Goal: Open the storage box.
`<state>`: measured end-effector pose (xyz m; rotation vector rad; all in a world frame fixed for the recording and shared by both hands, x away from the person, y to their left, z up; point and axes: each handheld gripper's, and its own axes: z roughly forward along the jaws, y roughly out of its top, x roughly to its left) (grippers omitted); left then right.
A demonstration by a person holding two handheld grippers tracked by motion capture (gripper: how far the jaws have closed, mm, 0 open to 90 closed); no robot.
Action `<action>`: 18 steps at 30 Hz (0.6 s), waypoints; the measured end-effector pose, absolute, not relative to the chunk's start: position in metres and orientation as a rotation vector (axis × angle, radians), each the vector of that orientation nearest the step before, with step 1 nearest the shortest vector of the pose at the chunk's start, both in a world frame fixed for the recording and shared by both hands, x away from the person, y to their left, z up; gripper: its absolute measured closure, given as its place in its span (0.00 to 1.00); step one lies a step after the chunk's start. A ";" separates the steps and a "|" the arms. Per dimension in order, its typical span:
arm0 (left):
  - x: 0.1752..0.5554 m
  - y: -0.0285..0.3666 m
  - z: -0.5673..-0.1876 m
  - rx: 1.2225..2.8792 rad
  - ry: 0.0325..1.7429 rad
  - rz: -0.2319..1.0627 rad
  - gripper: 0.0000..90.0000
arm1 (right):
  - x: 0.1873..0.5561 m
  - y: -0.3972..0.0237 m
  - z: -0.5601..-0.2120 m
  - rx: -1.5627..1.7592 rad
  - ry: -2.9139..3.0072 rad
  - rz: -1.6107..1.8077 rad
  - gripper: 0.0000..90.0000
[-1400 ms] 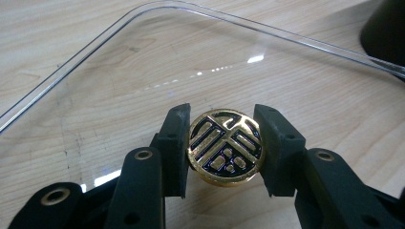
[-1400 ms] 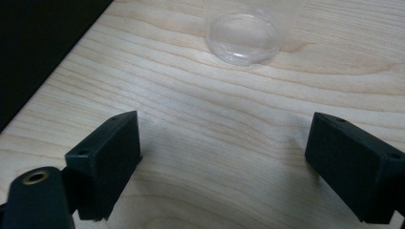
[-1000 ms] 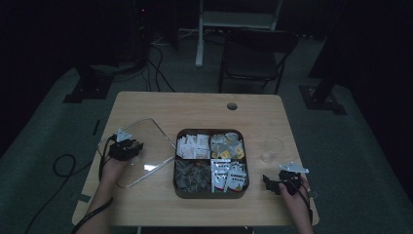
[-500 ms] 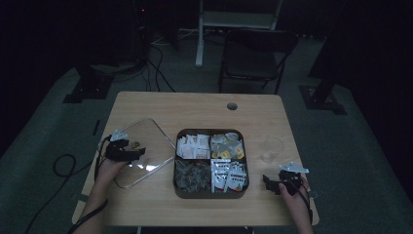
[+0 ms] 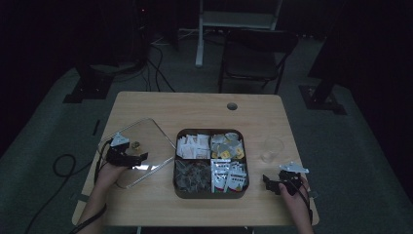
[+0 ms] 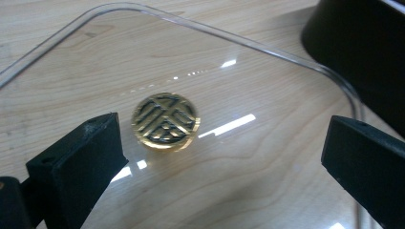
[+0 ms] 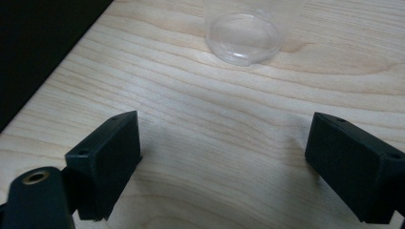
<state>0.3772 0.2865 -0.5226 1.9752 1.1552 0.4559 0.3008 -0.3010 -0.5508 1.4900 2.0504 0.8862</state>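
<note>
The clear lid [image 5: 138, 148] lies flat on the table [image 5: 195, 105], just left of the dark box [image 5: 211, 185], with its round gold knob [image 6: 165, 121] facing up. The left gripper [image 5: 127, 157] hovers over the lid; its jaws have just been opening and now stand wide, the knob between them but nearer the left jaw (neither one touches it). The right gripper [image 5: 278, 183] rests released near the table's right edge, with nothing between its jaws and a clear cup [image 7: 246, 37] ahead of it.

Clear square lid [image 5: 139, 151] with round gold knob [image 6: 165, 120], lying flat on desk [image 5: 195, 105], just left of the box.
</note>
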 end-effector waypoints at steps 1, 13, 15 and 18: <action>0.376 0.286 -0.522 1.975 1.153 0.460 0.01 | 0.301 -0.301 -0.551 1.490 2.050 0.887 0.12; 0.355 0.274 -0.517 1.974 1.064 0.445 0.01 | 0.301 -0.301 -0.551 1.490 2.050 0.886 0.12; 0.352 0.273 -0.517 1.987 1.049 0.435 0.01 | 0.301 -0.301 -0.551 1.490 2.051 0.886 0.12; 0.347 0.269 -0.518 2.001 1.023 0.417 0.01 | 0.301 -0.301 -0.551 1.490 2.050 0.886 0.12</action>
